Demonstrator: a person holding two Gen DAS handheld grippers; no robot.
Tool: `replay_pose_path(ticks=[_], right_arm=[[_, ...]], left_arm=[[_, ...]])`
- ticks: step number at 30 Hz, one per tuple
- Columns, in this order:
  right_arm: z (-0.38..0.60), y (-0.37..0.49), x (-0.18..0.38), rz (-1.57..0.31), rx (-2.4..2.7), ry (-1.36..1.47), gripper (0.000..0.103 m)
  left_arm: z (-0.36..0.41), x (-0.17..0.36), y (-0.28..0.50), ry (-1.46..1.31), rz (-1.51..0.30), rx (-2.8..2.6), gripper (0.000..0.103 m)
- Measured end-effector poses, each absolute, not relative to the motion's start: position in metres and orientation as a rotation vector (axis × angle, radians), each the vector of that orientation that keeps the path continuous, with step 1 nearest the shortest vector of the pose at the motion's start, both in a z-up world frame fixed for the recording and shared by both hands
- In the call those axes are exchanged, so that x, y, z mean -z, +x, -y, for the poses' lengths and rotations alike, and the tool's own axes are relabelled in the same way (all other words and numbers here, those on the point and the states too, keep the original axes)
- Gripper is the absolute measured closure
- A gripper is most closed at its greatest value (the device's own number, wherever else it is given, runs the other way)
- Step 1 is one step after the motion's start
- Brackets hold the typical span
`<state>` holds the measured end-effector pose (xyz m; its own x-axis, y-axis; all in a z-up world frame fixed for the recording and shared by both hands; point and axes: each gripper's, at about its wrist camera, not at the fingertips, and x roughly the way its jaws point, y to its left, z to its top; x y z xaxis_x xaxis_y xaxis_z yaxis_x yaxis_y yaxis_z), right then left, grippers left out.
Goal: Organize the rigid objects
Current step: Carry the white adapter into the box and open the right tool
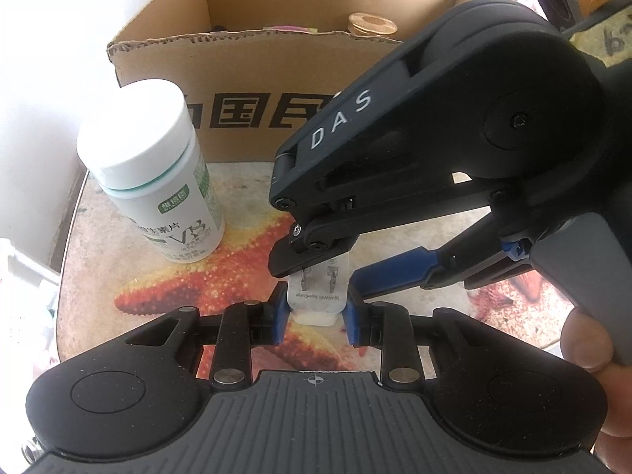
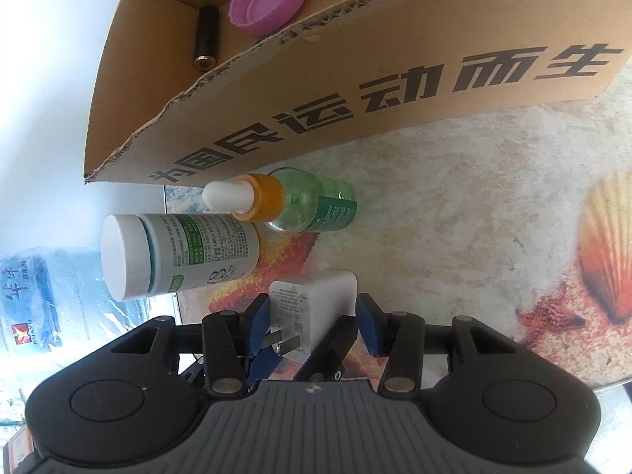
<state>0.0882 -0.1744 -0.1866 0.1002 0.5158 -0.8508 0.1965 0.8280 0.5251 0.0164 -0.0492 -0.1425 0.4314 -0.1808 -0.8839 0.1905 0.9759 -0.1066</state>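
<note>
Both grippers' blue pads bracket the white phone charger (image 1: 312, 296) on the table before the cardboard box (image 1: 252, 79). Left gripper (image 1: 314, 312) and right gripper (image 2: 312, 324) look spread, not clamped. Next: one squeezes and lifts it boxward.

Hemmed in around the white charger (image 2: 316, 308): left gripper (image 1: 314, 314) and right gripper (image 2: 312, 326) crowded on it from both sides. Blocked behind by the cardboard box (image 2: 355, 91), to one side by the white pill bottle (image 2: 177, 254) and dropper bottle (image 2: 292, 201). Found bare counter (image 2: 474, 217) toward the shell print
</note>
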Motion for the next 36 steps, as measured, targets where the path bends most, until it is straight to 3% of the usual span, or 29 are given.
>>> replay_pose_path(ticks=[9, 18, 26, 36], right_arm=[[0.19, 0.072, 0.17, -1.448, -0.251, 0.619, 0.053], [0.227, 0.059, 0.089, -1.319, -0.224, 0.59, 0.053], [0.246, 0.111, 0.032, -1.174, -0.267, 0.55, 0.052], [0.244, 0.205, 0.069, -1.218, -0.342, 0.512, 0.052]], left_arm=[[0.06, 0.126, 0.003, 0.03, -1.075, 0.266, 0.076], [0.089, 0.06, -0.003, 0.03, -0.952, 0.364, 0.076], [0.114, 0.015, 0.047, -0.004, -0.834, 0.344, 0.076], [0.121, 0.047, 0.137, -0.072, -0.893, 0.222, 0.076]])
